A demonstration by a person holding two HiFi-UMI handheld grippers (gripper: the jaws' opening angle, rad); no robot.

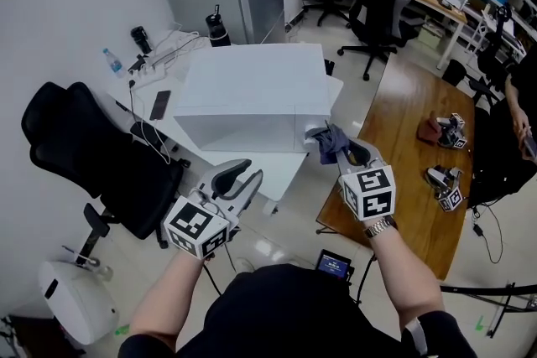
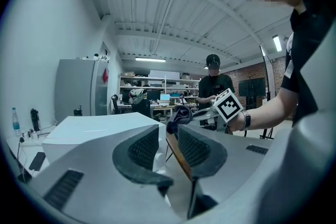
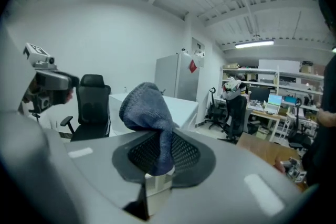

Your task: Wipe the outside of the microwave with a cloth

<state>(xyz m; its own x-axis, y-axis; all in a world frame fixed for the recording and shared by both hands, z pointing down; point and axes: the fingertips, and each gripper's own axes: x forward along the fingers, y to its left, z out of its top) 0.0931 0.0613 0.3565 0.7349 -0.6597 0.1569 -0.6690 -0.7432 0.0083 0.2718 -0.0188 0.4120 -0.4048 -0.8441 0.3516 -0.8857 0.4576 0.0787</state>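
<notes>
Right hand-held gripper [image 1: 336, 148] is clenched on the blue-grey cloth [image 1: 330, 140], which sits just beside the front right corner of the white microwave [image 1: 252, 88] on the white bench [image 1: 273, 168]. Left hand-held gripper [image 1: 250, 172] hangs released, jaws apart and empty, near the bench edge.

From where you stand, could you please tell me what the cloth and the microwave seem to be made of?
The cloth: soft knitted or terry fabric, matte blue-grey; nubby texture, drooping folds. The microwave: smooth white shell with flat panels and crisp edges, perhaps painted metal or plastic; cannot tell which.
</notes>
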